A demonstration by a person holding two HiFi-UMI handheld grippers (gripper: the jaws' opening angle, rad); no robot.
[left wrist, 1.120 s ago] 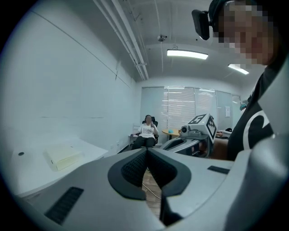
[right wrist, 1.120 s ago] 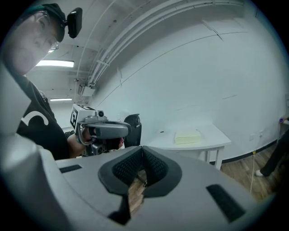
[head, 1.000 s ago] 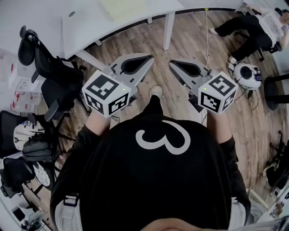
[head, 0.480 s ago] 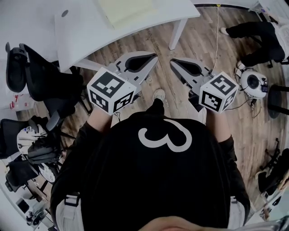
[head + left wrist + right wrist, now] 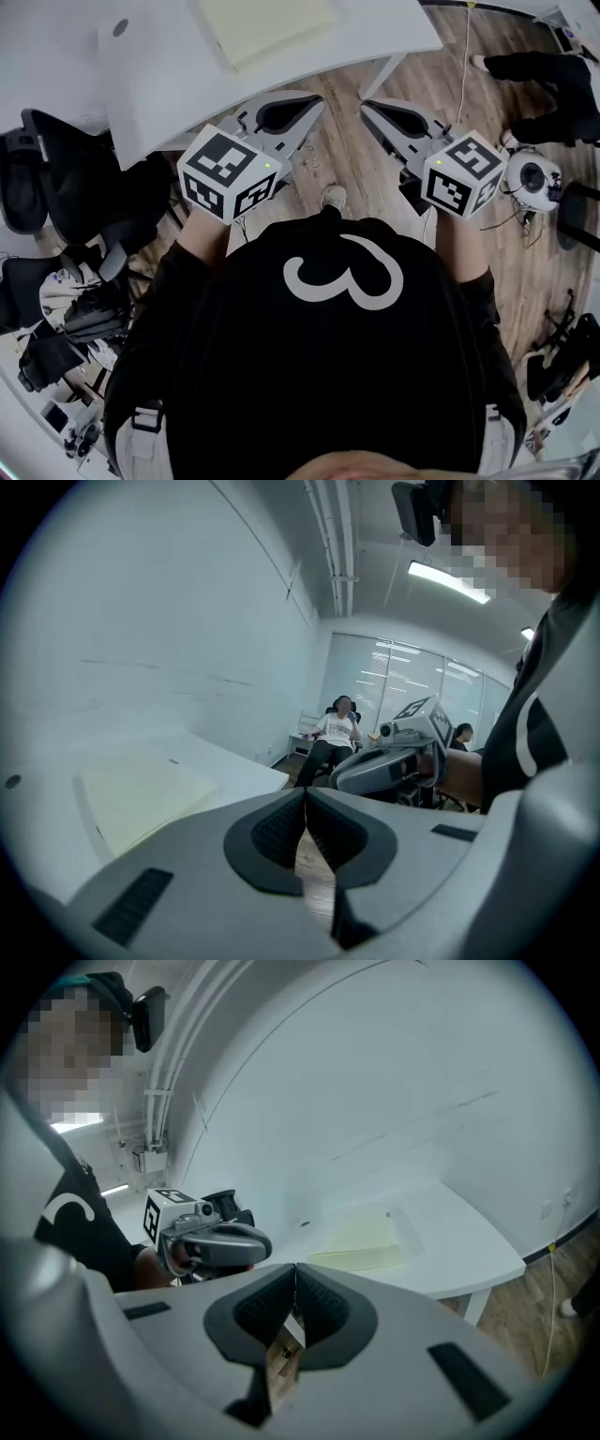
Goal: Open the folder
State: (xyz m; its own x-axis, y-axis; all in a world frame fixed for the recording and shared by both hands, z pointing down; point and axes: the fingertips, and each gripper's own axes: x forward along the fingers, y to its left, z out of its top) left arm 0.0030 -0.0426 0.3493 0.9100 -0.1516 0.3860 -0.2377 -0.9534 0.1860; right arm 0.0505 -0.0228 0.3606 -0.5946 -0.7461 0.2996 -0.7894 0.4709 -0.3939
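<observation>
**Folder closed on table; both tools shut and empty, clear of it**

The folder (image 5: 267,28) is pale yellow. It lies flat on the white table (image 5: 159,84) with its cover down and one edge close to the table's near rim. Neither tool touches it.

The left tool (image 5: 317,99) is held over the wooden floor (image 5: 347,164). In the head view its tip sits just beside the table's near edge, well apart from the folder. The left gripper view shows its two dark ribbed pads meeting at the front with nothing between them.

The right tool (image 5: 366,104) is alongside it, with its tip near the table leg (image 5: 392,70). The right gripper view shows its jaws also closed tip to tip and empty; only floor shows through the opening behind the pads.

The two tips angle in towards each other. They are near one another but do not touch. Each tool carries its marker cube at the rear and is held by a person in a black top (image 5: 328,375) bearing a white figure.

Surroundings:
- Black office chairs (image 5: 56,187) stand at the left of the table.
- A seated person (image 5: 548,66) in dark trousers is at the far right.
- A round white device (image 5: 530,178) rests on the floor near that person.
- A cable (image 5: 466,37) runs down beside the table's right end.
</observation>
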